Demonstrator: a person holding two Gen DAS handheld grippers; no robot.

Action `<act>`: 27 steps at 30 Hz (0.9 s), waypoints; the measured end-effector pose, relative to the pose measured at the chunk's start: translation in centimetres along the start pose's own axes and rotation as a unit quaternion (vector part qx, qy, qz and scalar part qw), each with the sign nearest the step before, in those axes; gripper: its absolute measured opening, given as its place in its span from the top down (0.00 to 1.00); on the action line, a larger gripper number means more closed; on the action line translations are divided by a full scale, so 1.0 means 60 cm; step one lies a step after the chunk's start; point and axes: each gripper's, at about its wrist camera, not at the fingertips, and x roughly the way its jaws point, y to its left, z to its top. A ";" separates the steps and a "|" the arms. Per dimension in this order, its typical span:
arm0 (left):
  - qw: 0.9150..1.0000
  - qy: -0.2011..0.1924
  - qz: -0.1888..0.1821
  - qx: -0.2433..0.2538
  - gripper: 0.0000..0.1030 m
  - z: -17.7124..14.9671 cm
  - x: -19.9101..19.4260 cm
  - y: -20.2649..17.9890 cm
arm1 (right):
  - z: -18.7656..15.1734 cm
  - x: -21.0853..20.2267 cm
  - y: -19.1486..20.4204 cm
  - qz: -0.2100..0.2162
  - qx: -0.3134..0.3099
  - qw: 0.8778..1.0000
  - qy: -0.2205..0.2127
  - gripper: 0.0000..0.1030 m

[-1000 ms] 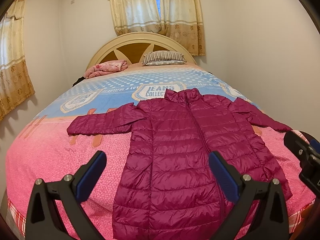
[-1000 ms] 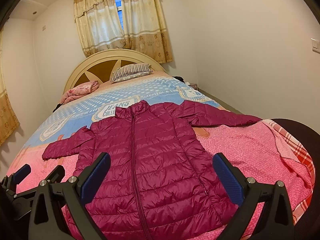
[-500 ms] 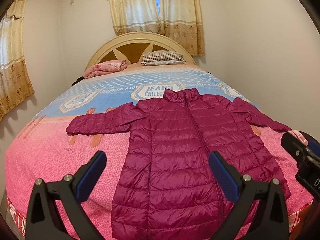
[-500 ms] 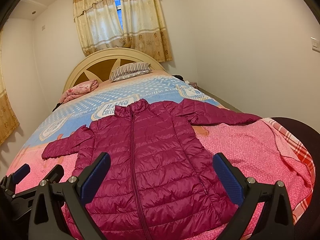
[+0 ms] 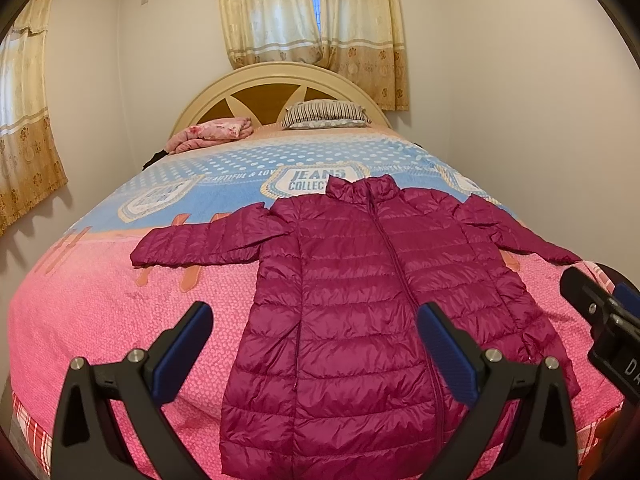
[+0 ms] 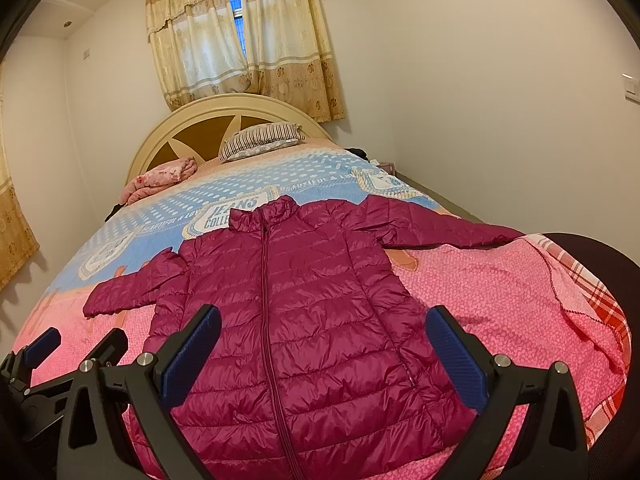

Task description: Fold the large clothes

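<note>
We find a magenta quilted jacket (image 5: 360, 292) lying flat, front side up and zipped, on the bed (image 5: 100, 312). Its long axis runs along the bed's length: the collar (image 5: 360, 190) points toward the headboard (image 5: 276, 88), the hem (image 5: 320, 440) toward the foot, nearest us. Both sleeves are spread outward, roughly across the bed; the one on our left (image 5: 200, 242) lies on the pink part of the bedspread, the one on our right (image 6: 440, 226) reaches toward the bed's edge. The collar rests where the bedspread turns blue.

Our left gripper (image 5: 316, 354) hangs above the hem area, its jaws spread wide and holding nothing; the blue pads (image 5: 184, 350) are clear of the fabric. Our right gripper (image 6: 324, 358) hangs likewise above the lower half of the jacket, jaws wide apart and empty.

At the headboard we note a striped pillow (image 5: 324, 114) and a folded pink blanket (image 5: 212, 134). Curtains (image 5: 312, 12) hang behind.
</note>
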 end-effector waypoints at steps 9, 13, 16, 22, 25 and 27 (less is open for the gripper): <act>1.000 0.004 -0.001 -0.002 0.00 0.000 0.001 -0.004 | 0.000 0.002 0.001 -0.001 -0.001 1.000 0.004 0.01; 1.000 0.007 -0.002 -0.002 0.00 0.001 0.004 -0.004 | -0.001 0.003 -0.001 -0.001 0.000 1.000 0.005 0.01; 1.000 0.010 -0.003 -0.002 0.00 0.001 0.010 -0.004 | -0.004 0.010 -0.003 -0.002 0.000 1.000 0.010 0.01; 1.000 0.021 -0.015 -0.006 0.00 0.000 0.037 -0.001 | -0.005 0.039 -0.020 0.002 0.009 1.000 0.023 0.01; 0.999 0.031 -0.029 -0.010 0.00 0.000 0.062 0.003 | 0.004 0.071 -0.048 0.005 0.025 0.999 0.042 0.01; 0.998 0.039 -0.042 -0.016 0.00 0.003 0.086 0.008 | 0.015 0.099 -0.077 0.006 0.041 0.998 0.057 0.01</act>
